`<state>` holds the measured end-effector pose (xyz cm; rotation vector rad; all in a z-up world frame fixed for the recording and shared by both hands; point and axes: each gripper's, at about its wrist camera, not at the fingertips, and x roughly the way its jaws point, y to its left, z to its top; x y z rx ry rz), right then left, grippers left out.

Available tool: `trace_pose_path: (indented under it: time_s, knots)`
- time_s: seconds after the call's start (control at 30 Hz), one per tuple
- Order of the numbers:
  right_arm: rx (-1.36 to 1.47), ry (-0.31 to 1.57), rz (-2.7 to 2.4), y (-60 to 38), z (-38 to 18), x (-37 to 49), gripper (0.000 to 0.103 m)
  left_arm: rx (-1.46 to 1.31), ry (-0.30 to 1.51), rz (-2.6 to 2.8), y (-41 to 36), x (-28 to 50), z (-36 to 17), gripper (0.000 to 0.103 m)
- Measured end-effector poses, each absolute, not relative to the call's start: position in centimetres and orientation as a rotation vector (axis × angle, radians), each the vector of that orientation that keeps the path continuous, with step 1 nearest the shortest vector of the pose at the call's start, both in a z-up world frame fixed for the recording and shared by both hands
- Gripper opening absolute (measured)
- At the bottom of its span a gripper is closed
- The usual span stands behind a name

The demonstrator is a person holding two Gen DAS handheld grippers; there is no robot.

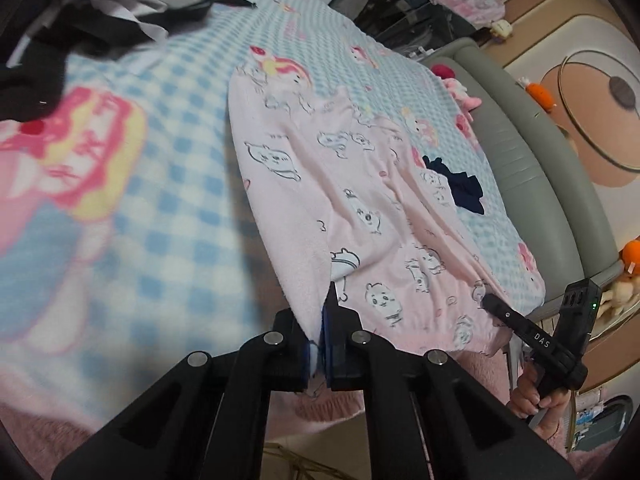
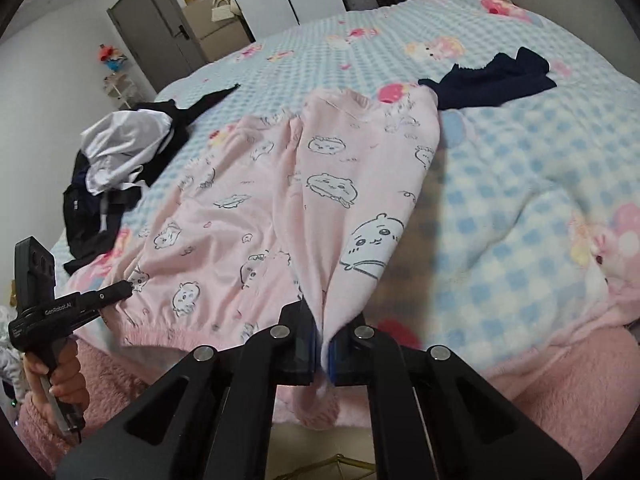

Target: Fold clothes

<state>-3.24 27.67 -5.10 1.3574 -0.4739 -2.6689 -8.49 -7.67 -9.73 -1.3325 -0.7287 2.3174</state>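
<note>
In the left wrist view, the heap of black and white clothes (image 1: 108, 4) at 11 o'clock is cut off by the frame edge and too blurred to sort into garments. The blue-and-white checked fleece blanket with pink cartoon prints (image 1: 168, 168) covers the bed and is smeared at 9 o'clock. The pink fleece garment printed with small white cartoon animals (image 1: 360, 208) lies across the blanket from 12 to 5 o'clock; which garment it is I cannot tell. A small dark navy cloth (image 1: 464, 188) lies just beside it at 2 o'clock, partly tucked under its edge.

The left claw (image 1: 318, 344) is pressed together on a fold of the pink garment's near edge. At 4 o'clock the right claw (image 1: 489, 303), held by a hand (image 1: 536, 392), touches the same hem.

In the right wrist view, the left claw (image 2: 127, 290) at 8 o'clock pinches the hem, its tips half buried in fleece. The right claw (image 2: 324, 344) is clamped on a raised ridge of the garment, whose end hangs below the pads.
</note>
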Motion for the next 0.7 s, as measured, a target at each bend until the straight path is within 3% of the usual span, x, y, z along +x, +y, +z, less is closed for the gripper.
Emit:
trace_pose_path:
  time_s: [0.2,0.27,0.43,0.7]
  knots:
    - [1.4,-0.471,-2.681,28.2,-5.5,-1.9,0.005,-1.482,-0.684,2.256,-8.3,-7.9,-12.6,0.007]
    - [1.411,-0.459,-2.707,28.8,-5.4,-1.6,0.014,-1.577,-0.67,2.214,-8.4,-8.2,-14.0,0.007]
    - [1.437,-0.429,-2.772,30.3,-5.1,-0.9,0.03,-1.373,-0.572,2.392,-10.7,-6.0,-9.1,0.018]
    - [1.341,-0.213,-2.821,29.7,-1.9,-6.6,0.03,-1.396,-0.534,2.517,-13.6,-16.3,-9.3,0.021]
